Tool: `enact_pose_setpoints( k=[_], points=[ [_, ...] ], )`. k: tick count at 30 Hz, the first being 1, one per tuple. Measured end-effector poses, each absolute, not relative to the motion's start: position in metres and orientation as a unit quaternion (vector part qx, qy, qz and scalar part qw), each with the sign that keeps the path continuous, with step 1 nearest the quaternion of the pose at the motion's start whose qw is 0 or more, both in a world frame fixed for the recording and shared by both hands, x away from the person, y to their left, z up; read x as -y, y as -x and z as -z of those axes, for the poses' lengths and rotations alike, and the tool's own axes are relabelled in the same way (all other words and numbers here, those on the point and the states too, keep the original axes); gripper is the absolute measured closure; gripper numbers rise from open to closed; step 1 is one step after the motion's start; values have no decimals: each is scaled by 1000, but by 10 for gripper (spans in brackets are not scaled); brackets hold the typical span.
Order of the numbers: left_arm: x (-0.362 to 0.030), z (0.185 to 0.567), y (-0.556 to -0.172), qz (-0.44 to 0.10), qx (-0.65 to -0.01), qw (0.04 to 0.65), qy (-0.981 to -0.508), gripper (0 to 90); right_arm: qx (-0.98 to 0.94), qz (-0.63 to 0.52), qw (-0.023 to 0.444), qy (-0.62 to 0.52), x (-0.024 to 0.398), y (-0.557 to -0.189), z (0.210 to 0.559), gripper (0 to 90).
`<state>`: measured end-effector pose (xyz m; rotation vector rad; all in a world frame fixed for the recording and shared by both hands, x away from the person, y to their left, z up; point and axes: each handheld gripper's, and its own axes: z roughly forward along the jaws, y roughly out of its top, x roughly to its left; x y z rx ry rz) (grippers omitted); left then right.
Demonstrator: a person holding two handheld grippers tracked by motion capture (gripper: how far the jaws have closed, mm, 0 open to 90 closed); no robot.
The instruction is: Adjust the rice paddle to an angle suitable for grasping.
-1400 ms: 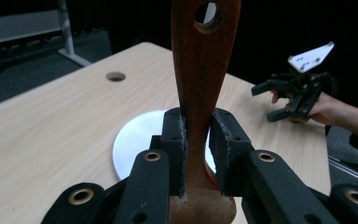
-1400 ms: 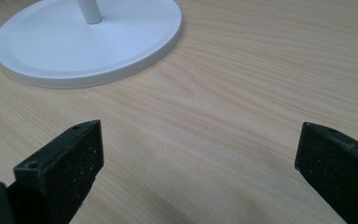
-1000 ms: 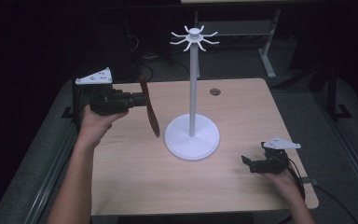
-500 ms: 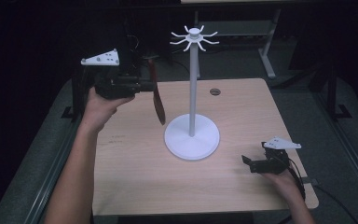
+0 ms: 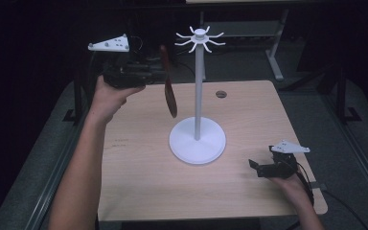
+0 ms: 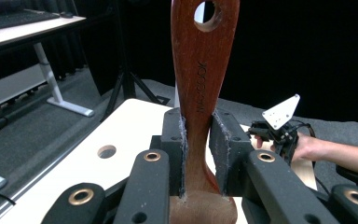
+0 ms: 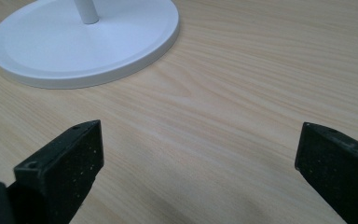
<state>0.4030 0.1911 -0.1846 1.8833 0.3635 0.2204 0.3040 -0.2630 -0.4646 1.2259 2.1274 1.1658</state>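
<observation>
A dark red wooden spoon [image 5: 169, 93] hangs upright in the air left of the white hook stand [image 5: 199, 96], hole end up and blade down. My left gripper [image 5: 159, 72] is shut on its handle; in the left gripper view both pads press the wooden spoon [image 6: 200, 93] from either side. The spoon's top is a little below and left of the stand's ring of hooks [image 5: 200, 38]. My right gripper [image 5: 255, 167] rests low on the table right of the stand's round base [image 5: 197, 143]. Its jaws stand wide apart over bare wood, with the right gripper [image 7: 196, 158] open and holding nothing.
The light wooden table [image 5: 139, 187] has a round cable hole [image 5: 221, 94] behind the stand. A white desk frame [image 6: 51, 88] stands beyond the far edge, with dark floor around. The right hand and its gripper [image 6: 279, 126] appear past the spoon.
My left hand has lifted the spoon higher and carried it toward the stand's pole. The right gripper has stayed where it was.
</observation>
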Motion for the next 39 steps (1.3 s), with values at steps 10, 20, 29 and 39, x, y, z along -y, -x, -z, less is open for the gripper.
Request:
enact_pose_setpoints(
  k=[10,20,29,39],
  points=[
    [-176,174,-409,-94,-145,569,-804,758,-765,-419,209,-442,264,-304,465,7],
    [-168,171,-416,-92,-145,567,-806,758,-764,-420,209,-442,264,-304,464,7],
    [-155,176,-421,-83,-143,559,-812,757,-763,-422,209,-443,265,-303,464,7],
    [-157,183,-421,-88,-141,558,-813,660,-761,-423,211,-444,265,-302,463,7]
  ],
)
